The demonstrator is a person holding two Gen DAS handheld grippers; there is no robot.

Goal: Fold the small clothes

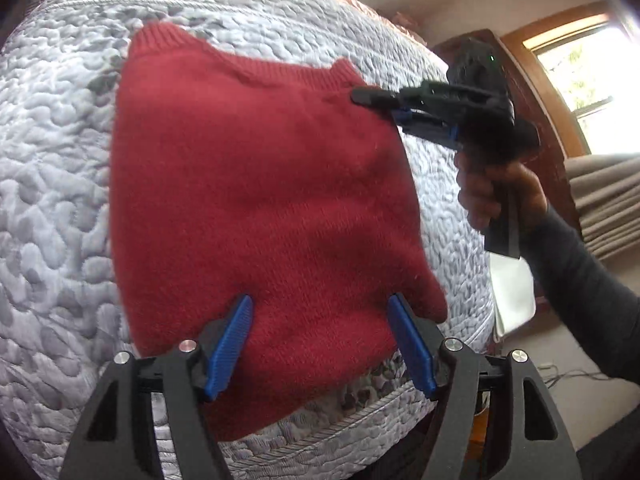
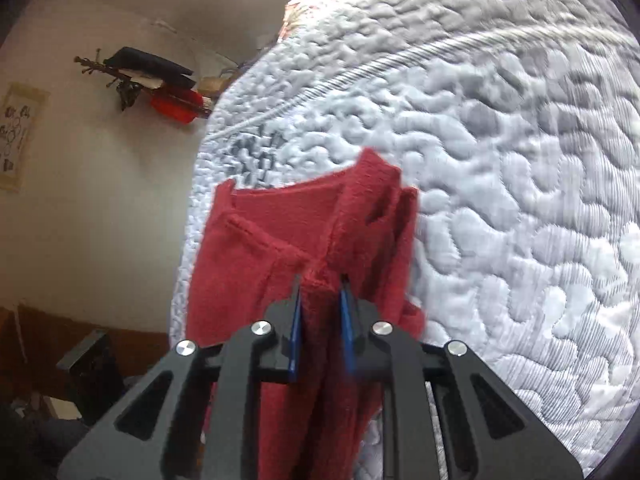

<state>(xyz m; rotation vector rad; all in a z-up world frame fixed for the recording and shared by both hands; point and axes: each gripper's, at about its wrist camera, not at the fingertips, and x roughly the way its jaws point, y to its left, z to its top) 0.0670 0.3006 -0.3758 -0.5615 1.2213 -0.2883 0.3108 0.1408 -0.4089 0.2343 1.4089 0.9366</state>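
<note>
The red knit [image 1: 256, 200] lies flat on the quilt [image 1: 48, 184], long axis running near to far. The right claw [image 2: 320, 292] pinches its far right edge (the nearer hand there); the left claw [image 1: 320, 340] gapes, holding nothing, over the near hem

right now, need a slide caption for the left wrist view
Open left gripper hovers over a red knit garment on a quilted mattress while the right gripper grips its far edge.

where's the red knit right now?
The red knit lies on the quilted mattress near its edge. The right gripper pinches its far right edge, and the open left gripper hovers above its near hem.
</note>
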